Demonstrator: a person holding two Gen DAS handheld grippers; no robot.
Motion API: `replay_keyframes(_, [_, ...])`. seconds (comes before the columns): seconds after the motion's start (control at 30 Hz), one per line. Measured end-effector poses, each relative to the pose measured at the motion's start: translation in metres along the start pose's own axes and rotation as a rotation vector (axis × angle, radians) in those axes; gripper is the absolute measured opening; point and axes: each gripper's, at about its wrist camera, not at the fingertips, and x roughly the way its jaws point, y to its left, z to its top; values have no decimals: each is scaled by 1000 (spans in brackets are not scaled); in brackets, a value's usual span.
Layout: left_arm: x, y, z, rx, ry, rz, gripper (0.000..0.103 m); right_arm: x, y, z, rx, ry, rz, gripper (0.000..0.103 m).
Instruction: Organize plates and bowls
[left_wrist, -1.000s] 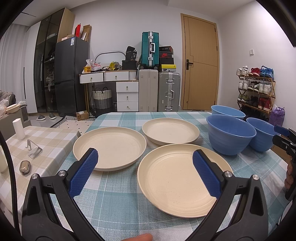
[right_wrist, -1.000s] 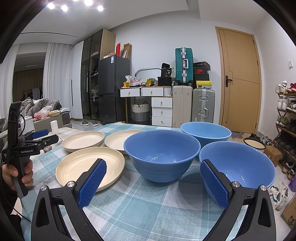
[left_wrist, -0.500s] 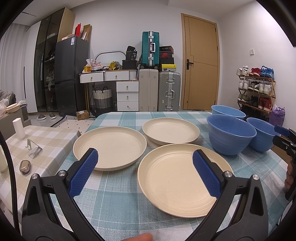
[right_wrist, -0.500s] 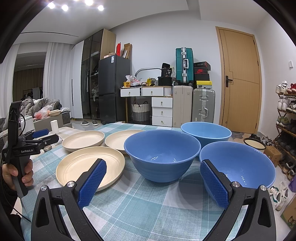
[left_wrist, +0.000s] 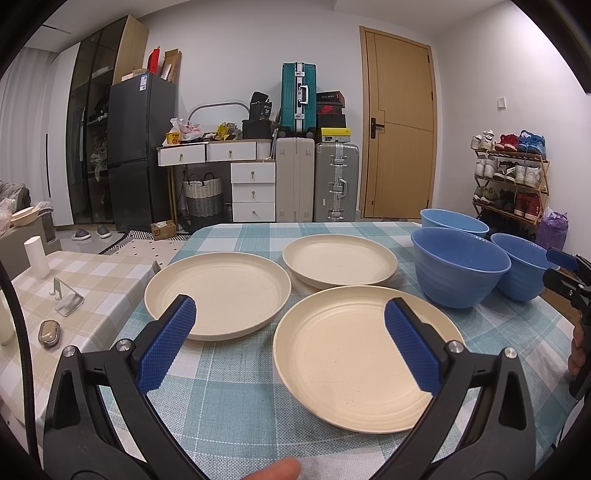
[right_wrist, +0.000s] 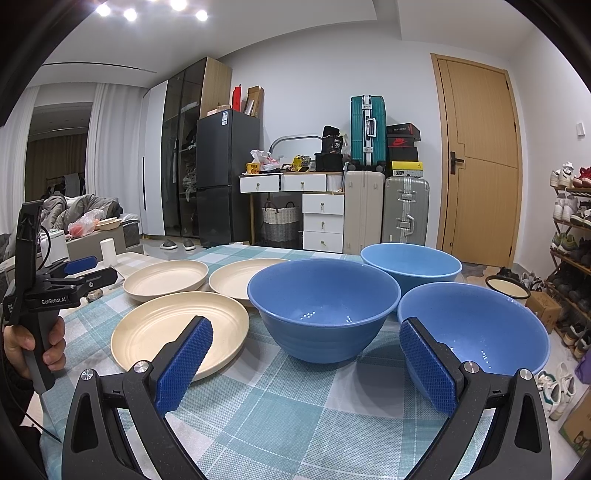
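The left gripper (left_wrist: 290, 334) has its fingers (left_wrist: 168, 345) spread wide with nothing between them, above the table (left_wrist: 229, 398). The nearest plate (left_wrist: 354, 354) lies flat under the right finger; a second plate (left_wrist: 218, 293) sits past the left finger, and a third plate (left_wrist: 340, 260) lies beyond, between the two fingertips. The right gripper (right_wrist: 306, 360) likewise hangs with its fingers (right_wrist: 428, 367) wide apart and gripping nothing. The middle bowl (right_wrist: 323, 308) stands mouth-up between them, the near bowl (right_wrist: 476, 328) behind the right finger, the far bowl (right_wrist: 410, 262) farther off. Three plates, three bowls; all are round, with no long axis.
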Motion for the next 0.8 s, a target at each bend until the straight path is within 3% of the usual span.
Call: replay_keyframes(0.8, [-2, 9, 1, -41, 20, -12, 102, 9, -2, 1, -2, 41, -6, 103])
